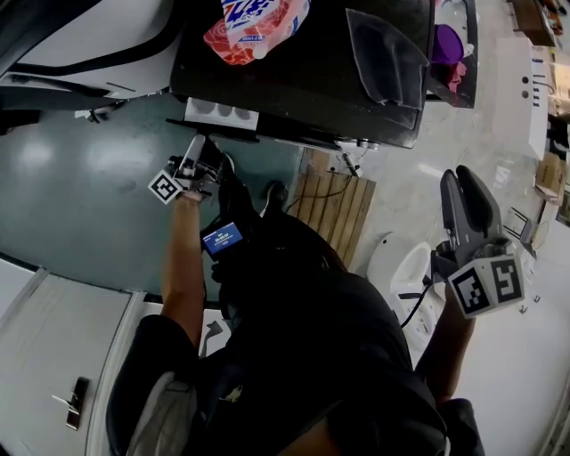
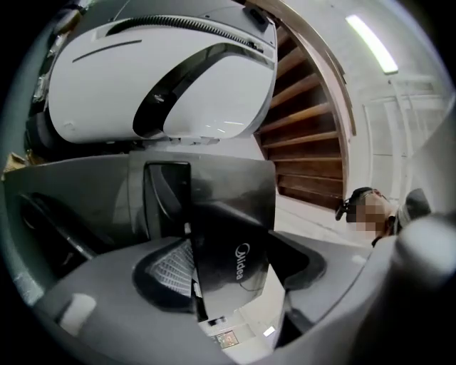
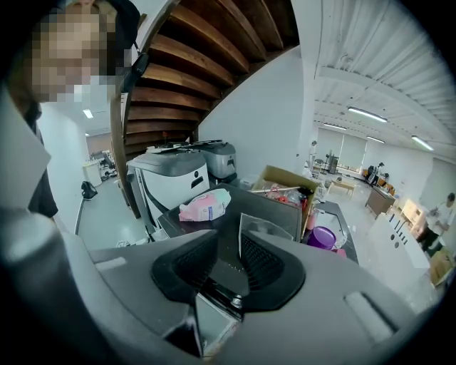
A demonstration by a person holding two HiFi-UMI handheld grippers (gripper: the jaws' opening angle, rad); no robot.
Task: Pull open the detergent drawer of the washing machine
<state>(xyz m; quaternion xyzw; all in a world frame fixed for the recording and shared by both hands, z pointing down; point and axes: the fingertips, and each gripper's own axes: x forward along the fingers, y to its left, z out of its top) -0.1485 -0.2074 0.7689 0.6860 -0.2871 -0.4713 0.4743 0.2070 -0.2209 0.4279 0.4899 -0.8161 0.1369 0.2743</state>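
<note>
The black washing machine (image 1: 303, 80) fills the top of the head view. Its detergent drawer (image 1: 221, 113) sticks out at the front left, with its pale compartments showing. My left gripper (image 1: 198, 142) reaches up to the drawer's front. In the left gripper view the dark front panel (image 2: 235, 235), with its logo, stands between the jaws of the left gripper (image 2: 231, 264). The jaws are wide apart and I see no pad pressing on the panel. My right gripper (image 1: 469, 178) hangs off to the right over the floor. The right gripper (image 3: 231, 249) is open and holds nothing.
A pink detergent bag (image 1: 256, 22) lies on the machine's top, and a clear plastic piece (image 1: 383, 58) lies to its right. A wooden pallet (image 1: 334, 209) sits on the floor in front. A white-and-grey appliance (image 2: 164, 78) and wooden stairs (image 2: 306, 142) stand to the left. A purple container (image 3: 322, 237) sits beyond the machine.
</note>
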